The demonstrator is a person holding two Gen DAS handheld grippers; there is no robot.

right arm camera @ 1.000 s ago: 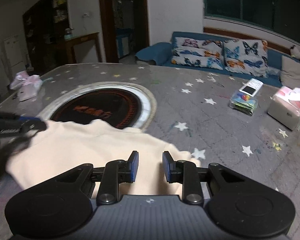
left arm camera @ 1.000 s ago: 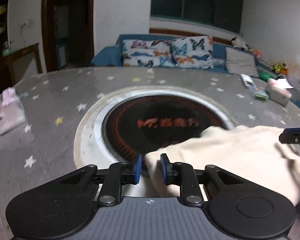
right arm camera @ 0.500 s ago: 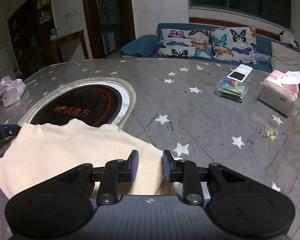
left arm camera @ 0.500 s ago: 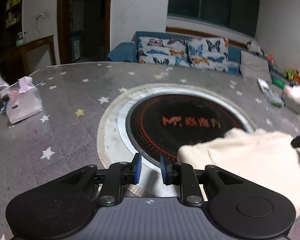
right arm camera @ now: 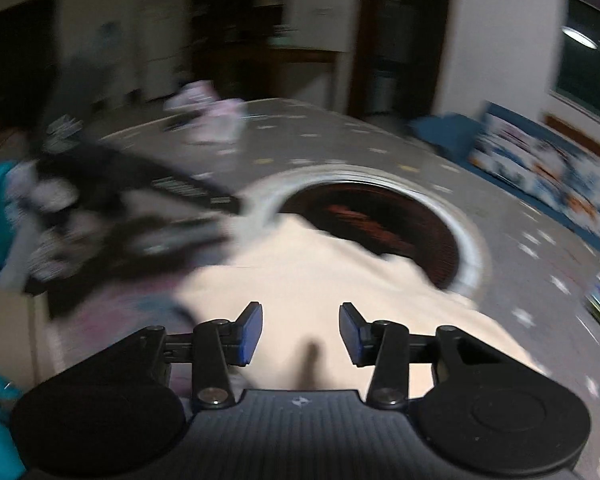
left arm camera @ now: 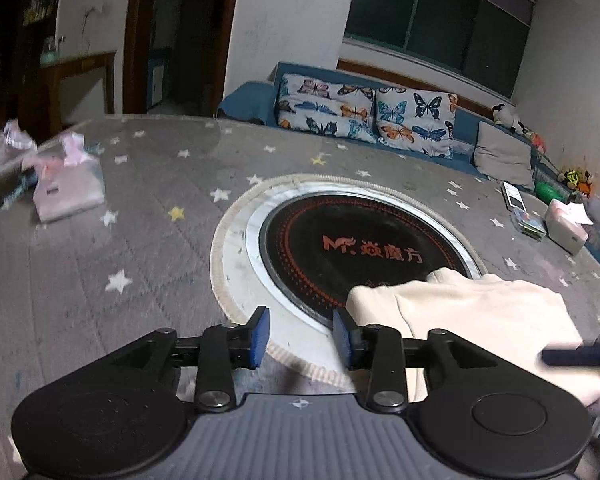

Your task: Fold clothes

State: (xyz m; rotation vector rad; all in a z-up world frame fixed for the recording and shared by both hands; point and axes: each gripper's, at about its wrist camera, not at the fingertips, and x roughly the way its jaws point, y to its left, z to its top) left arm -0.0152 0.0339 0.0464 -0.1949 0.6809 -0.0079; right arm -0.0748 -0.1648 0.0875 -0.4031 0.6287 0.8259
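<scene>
As seen fr left wrist, cream garment (left arm camera: 480,320) lies lengthwise left-right.

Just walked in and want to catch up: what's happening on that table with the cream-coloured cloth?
A person is folding clothes with a handheld gripper in each hand. A cream garment lies folded on the star-patterned table, partly over the round black hotplate. Both grippers have just been opening and neither grips the cloth. The left gripper sits just off the garment's edge, nothing between its fingers. The right gripper hangs over the garment, open, in a blurred view.
</scene>
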